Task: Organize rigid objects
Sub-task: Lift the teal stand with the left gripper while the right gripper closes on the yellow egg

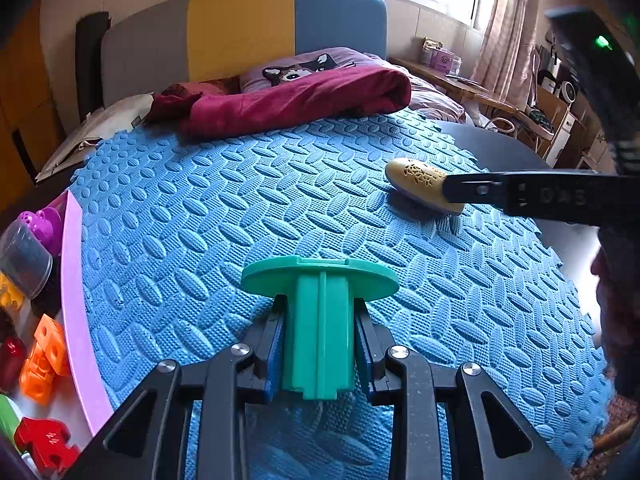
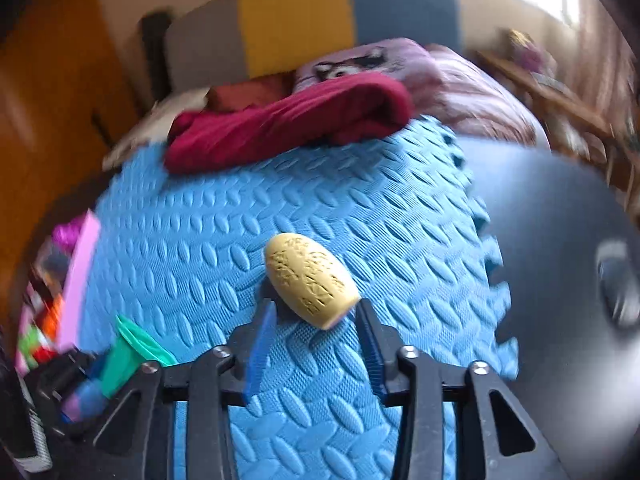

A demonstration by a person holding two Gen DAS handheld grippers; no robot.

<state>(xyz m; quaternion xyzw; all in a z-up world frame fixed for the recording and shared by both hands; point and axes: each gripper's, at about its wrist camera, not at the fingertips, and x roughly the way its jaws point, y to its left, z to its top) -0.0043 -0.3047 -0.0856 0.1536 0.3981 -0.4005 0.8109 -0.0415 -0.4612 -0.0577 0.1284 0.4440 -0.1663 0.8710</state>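
Left wrist view: a green plastic piece (image 1: 320,320), a flat disc on a ribbed square stem, is clamped by its stem between the pads of the left gripper (image 1: 320,344), above the near part of the blue foam mat (image 1: 200,208).
Pink bin (image 1: 76,300): seen at the mat's left edge, filled with coloured toys.
Right wrist view: a beige carved egg-shaped shell (image 2: 310,278) is seen lying on the mat near its right edge, between the parted fingertips of the right gripper (image 2: 316,312); the left pad stands clear, contact at the right pad cannot be told.
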